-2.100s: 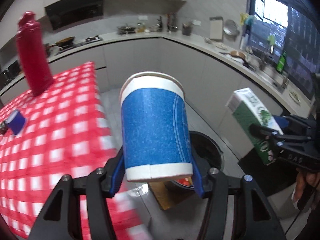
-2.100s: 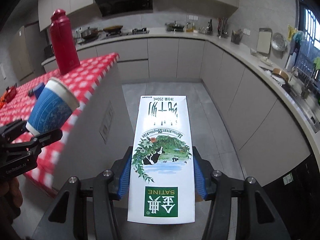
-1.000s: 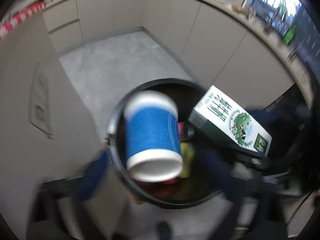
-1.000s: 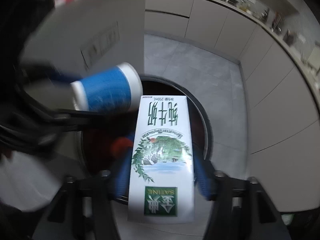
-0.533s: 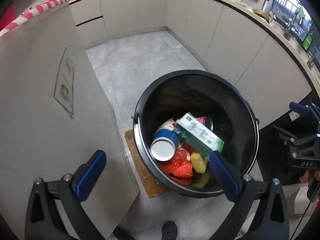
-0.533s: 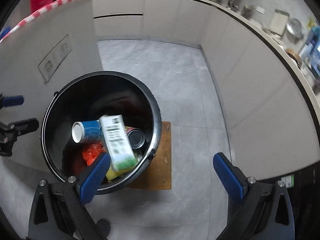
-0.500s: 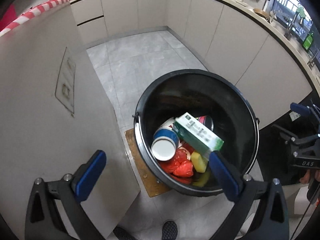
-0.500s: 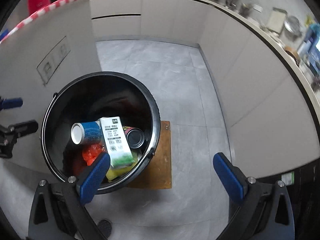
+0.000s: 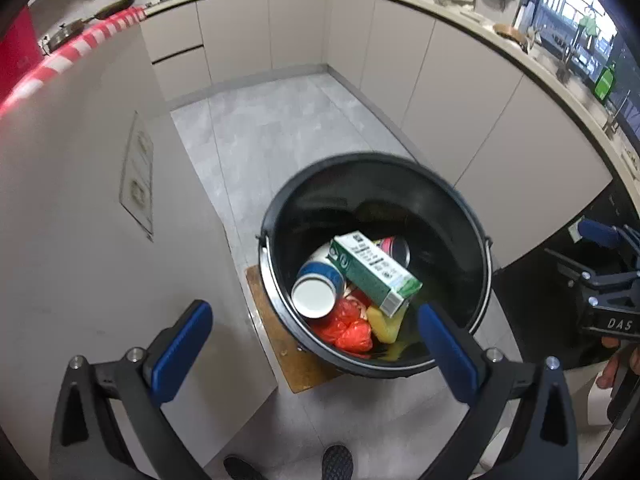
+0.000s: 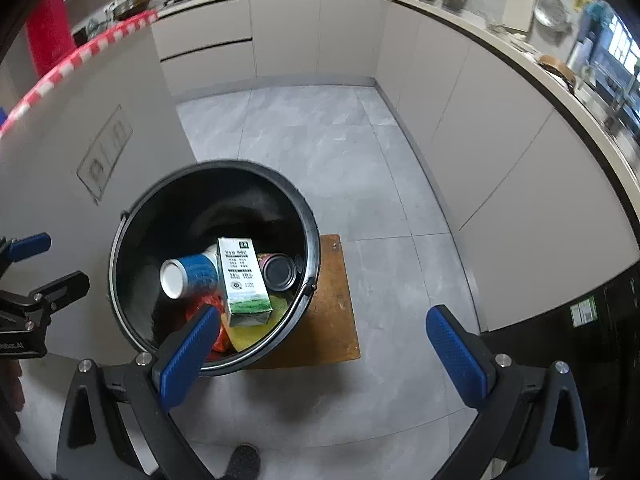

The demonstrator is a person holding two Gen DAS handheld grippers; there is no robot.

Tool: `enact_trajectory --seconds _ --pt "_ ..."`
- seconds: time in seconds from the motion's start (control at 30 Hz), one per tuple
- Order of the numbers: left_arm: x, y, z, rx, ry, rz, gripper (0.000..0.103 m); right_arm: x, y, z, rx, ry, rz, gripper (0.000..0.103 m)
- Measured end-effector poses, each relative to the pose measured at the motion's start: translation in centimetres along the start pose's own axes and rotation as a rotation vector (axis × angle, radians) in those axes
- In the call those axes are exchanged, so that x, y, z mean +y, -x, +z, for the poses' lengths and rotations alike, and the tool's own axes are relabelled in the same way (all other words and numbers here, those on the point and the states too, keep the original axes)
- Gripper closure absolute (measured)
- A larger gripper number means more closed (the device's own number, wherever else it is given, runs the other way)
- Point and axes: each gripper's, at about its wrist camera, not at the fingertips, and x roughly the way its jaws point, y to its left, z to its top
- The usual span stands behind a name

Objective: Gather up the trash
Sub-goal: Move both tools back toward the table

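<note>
Change since earlier frames: cup and carton, then clamped in the jaws over the tabletop and carried across, now lie dropped in the bucket; both sets of jaws have gone from clenched to released.

Left gripper (image 9: 312,344): jaws spread wide, nothing between them; angled down, the bucket's near rim showing in the gap.

Right gripper (image 10: 320,340): jaws at full spread, empty; angled down, the bucket ahead and toward its left finger, bare floor between the pads.

Blue paper cup (image 9: 318,286): on its side in the bucket, white base turned up, touching the carton.

Green-and-white carton (image 9: 374,276): lying slantwise across the heap, below and ahead of the left jaws, resting against the cup and a can.

Can (image 10: 280,271): just beside the carton, on its side away from the cup.

Red wrapper (image 9: 348,328) and a yellow item: under the carton, nearest the left jaws.

Black bucket (image 9: 476,232): upright on a brown mat (image 10: 336,320) on the floor, beside the pale cabinet side.

Checked tabletop edge (image 9: 76,50): well above and left of the jaws, a red bottle (image 10: 48,32) standing on it.

Step in hand: drop finished for both items; hands clear to leave.

Next move, as judged: lift both grippers clear of the bucket, swing back to the tabletop, and look there for remaining trash; what remains cannot be told from here.
</note>
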Motion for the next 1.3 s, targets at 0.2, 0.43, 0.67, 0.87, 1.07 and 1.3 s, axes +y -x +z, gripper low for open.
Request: enact_trajectory --seconds 0.2,0.43,0.67,0.87,1.07,1.3 --pt "-0.2 2.8 0.6 -0.048 0.013 -0.003 0.000 -0.5 2.8 0.3 -0.039 -0.062 -0.017 0.000" --pt "-0.1 6.2 0.9 -0.089 0.018 0.005 0.000 -0.6 6.4 0.4 -0.079 -0.078 -0.039 0.000" --pt "0.2 10.7 0.8 -0.150 0.022 0.023 0.000 -0.9 11.1 0.9 -0.154 -0.092 -0.058 0.000" --pt "1.3 13.9 0.9 -0.217 0.042 0.056 0.000 0.5 14.4 1.7 -0.216 -0.072 -0.063 0.000" --pt "3.4 15.8 1.3 -0.263 0.079 0.086 0.000 2.2 15.9 3.3 -0.266 -0.086 -0.031 0.000" --pt "6.2 17.0 0.9 -0.287 0.120 0.113 0.000 6.4 16.5 4.8 -0.281 -0.027 0.031 0.000"
